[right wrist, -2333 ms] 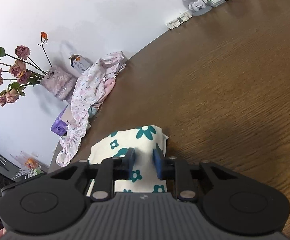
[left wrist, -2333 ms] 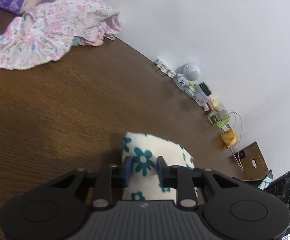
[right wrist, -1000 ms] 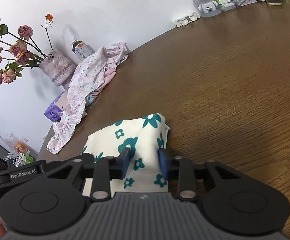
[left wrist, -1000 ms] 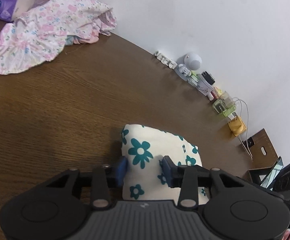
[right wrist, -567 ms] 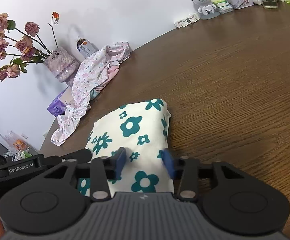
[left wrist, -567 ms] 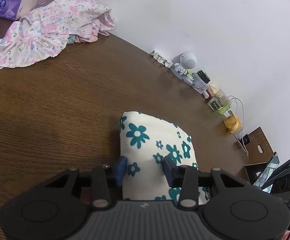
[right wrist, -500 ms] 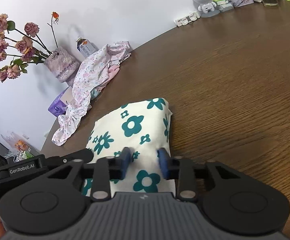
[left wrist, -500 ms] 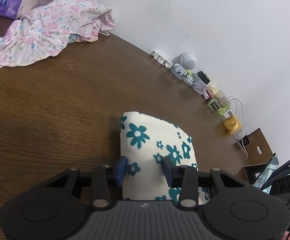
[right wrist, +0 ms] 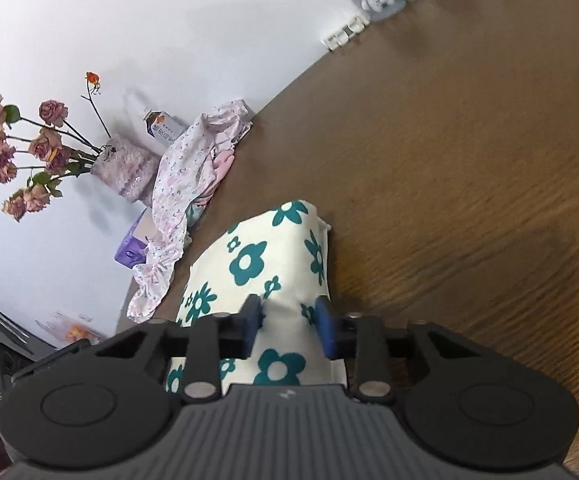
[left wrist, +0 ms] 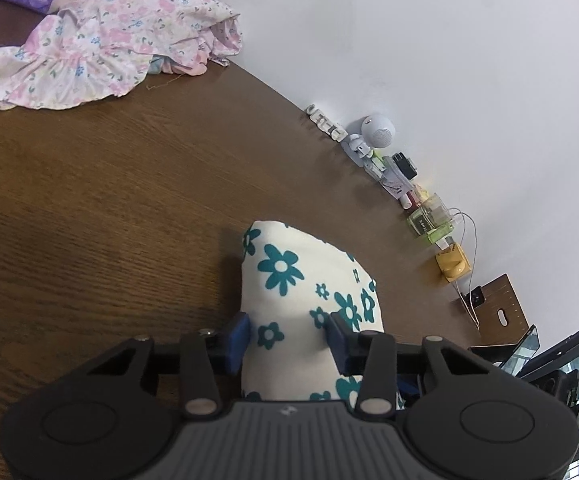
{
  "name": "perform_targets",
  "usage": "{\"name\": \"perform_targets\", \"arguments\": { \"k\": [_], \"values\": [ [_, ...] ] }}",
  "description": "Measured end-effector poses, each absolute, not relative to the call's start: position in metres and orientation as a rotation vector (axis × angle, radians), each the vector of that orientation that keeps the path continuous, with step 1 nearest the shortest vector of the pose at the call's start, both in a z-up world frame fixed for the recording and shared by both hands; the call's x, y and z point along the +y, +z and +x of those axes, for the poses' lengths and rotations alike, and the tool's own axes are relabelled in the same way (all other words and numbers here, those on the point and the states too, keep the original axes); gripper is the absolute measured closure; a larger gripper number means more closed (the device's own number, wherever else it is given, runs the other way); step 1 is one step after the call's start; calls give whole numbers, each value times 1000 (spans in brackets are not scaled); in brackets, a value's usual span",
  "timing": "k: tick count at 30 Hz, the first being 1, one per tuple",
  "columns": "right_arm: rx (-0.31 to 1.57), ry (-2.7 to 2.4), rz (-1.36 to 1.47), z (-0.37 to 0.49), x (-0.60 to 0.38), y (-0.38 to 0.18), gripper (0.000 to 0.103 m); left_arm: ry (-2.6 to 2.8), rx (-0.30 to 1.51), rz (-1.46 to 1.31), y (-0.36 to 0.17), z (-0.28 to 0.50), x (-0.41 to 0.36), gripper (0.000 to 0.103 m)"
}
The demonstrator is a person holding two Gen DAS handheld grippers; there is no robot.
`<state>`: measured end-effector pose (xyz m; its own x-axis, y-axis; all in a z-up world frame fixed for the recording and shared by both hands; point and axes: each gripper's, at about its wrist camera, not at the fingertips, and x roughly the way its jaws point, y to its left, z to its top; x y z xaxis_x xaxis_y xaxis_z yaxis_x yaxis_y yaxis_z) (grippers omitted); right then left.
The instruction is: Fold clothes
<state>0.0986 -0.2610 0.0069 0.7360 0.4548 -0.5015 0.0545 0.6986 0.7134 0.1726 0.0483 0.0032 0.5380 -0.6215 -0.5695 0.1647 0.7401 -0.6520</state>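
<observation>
two grippers held a folded floral cloth on a wooden table.
since a second ago the cream, teal-flowered cloth (left wrist: 289, 280) lay further out on the grained brown table (left wrist: 89, 200), apparently folded. left gripper (left wrist: 287, 336) was widening slightly, right gripper (right wrist: 287, 326) narrowing, both pinching soft fabric. crumpled pink clothes (left wrist: 101, 40) waited beyond.
</observation>
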Motion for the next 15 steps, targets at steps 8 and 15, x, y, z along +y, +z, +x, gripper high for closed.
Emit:
{"name": "perform_targets", "arguments": {
  "k": [8,15],
  "values": [
    [703,265,912,98,-279,-5,66,-505,888,-605,1,173,51,65],
    [697,296,935,100,-278,-10,91,-507,879,-614,-2,172,53,73]
  ]
}}
